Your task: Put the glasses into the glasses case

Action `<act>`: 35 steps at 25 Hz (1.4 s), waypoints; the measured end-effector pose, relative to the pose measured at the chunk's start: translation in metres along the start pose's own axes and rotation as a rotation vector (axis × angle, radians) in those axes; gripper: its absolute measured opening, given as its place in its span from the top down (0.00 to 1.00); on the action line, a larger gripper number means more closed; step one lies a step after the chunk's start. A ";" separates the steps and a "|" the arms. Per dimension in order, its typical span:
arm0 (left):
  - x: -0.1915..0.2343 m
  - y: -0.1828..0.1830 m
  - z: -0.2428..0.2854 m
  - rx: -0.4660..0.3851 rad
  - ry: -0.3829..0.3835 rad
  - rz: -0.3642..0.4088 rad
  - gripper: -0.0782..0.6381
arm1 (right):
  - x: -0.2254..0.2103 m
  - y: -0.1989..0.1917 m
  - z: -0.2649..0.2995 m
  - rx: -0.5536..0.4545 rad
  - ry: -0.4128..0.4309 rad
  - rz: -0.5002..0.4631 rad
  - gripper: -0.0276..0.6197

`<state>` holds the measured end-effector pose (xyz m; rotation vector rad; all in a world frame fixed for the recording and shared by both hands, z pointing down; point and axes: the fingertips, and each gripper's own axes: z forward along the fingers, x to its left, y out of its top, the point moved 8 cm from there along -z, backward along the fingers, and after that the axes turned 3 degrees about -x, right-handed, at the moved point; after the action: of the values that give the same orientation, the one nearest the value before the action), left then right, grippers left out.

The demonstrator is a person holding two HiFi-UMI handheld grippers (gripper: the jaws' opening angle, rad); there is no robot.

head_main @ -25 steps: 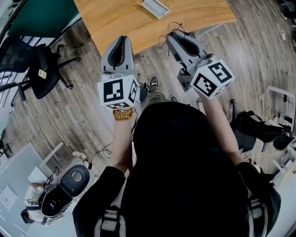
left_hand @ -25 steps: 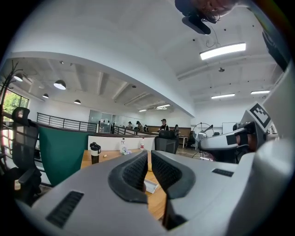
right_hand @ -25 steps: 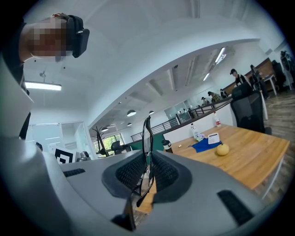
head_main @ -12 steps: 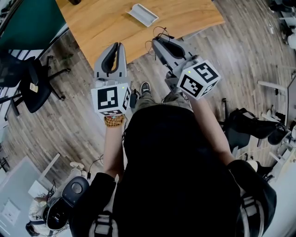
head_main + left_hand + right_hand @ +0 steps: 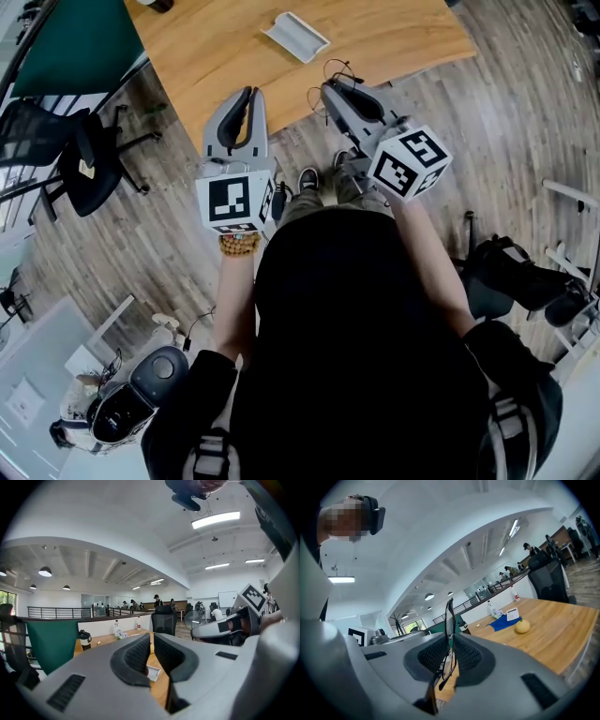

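Note:
The white glasses case lies open on the wooden table. It also shows as a sliver past the left jaws. My right gripper is held level at the table's near edge, shut on the thin black-framed glasses. The glasses stand on edge between its pads and stick out in front. My left gripper is beside it to the left, also at the table edge. Its jaws are drawn together with nothing between them. Both grippers are short of the case.
A black office chair and a green partition stand to the left. A black bag sits on the floor to the right. Farther along the table lie a yellow fruit, a blue cloth and a cup.
Both grippers have shifted a little toward the table, and the case now sits lower and nearer in the head view. The glasses remain gripped in the right jaws.

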<state>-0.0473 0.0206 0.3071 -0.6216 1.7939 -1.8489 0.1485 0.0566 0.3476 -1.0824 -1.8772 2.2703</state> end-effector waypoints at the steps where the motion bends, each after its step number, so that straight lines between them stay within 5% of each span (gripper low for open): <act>1: -0.003 0.000 0.004 0.008 0.006 0.002 0.83 | -0.007 0.000 -0.001 0.004 0.010 0.007 0.88; 17: -0.016 -0.007 0.064 0.048 0.175 -0.101 0.83 | -0.118 0.018 -0.002 0.140 0.051 0.044 0.88; 24: 0.034 -0.015 0.057 0.057 0.304 -0.114 0.83 | -0.136 0.012 0.039 0.247 0.055 0.041 0.88; 30: 0.079 -0.009 0.074 0.009 0.299 -0.131 0.83 | -0.144 0.016 0.076 0.304 0.022 0.035 0.88; 35: 0.106 -0.017 0.096 0.005 0.216 -0.187 0.83 | -0.150 0.020 0.107 0.318 -0.013 0.067 0.88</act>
<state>-0.0700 -0.1207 0.3259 -0.6265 1.9222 -2.1147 0.2179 -0.1036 0.4096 -1.0971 -1.4322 2.5026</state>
